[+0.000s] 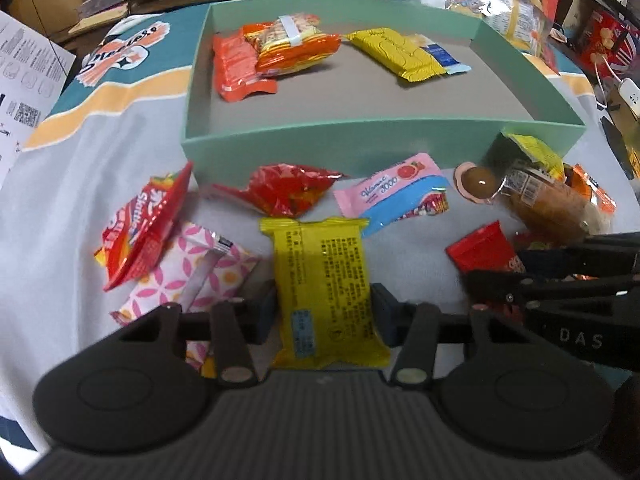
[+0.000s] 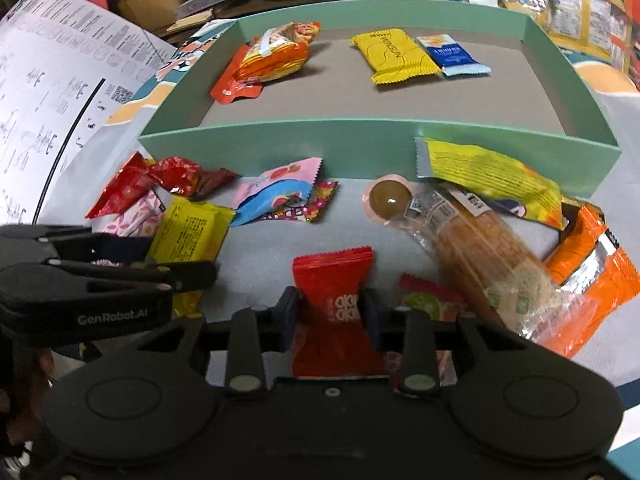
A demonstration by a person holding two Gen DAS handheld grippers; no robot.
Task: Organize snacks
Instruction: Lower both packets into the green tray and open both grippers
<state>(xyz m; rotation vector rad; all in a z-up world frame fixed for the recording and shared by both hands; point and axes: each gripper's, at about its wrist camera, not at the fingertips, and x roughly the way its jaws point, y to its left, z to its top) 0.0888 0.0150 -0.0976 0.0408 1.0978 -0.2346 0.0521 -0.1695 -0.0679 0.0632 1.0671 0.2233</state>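
My left gripper (image 1: pixel 324 312) points down at the table with a yellow snack packet (image 1: pixel 324 272) between its pads, which press on the packet's two long edges. My right gripper (image 2: pixel 330 312) is shut on a red packet (image 2: pixel 332 280), pinched in at the waist. Both packets still lie on the grey cloth, side by side, and each gripper's fingers (image 2: pixel 120 276) show at the edge of the other's view. Behind them stands a mint-green box (image 2: pixel 320 140). It holds orange packets (image 2: pixel 276 60), a yellow bar (image 2: pixel 392 56) and a small blue packet (image 2: pixel 452 56).
Loose snacks lie before the box: a red Skittles bag (image 1: pixel 140 228), a pink flowered packet (image 1: pixel 192 276), red foil (image 1: pixel 288 192), a pink-and-blue packet (image 1: pixel 392 192), a brown candy ball (image 2: pixel 388 198), a clear biscuit sleeve (image 2: pixel 480 260), an orange packet (image 2: pixel 592 276). A printed sheet (image 2: pixel 60 100) lies left.
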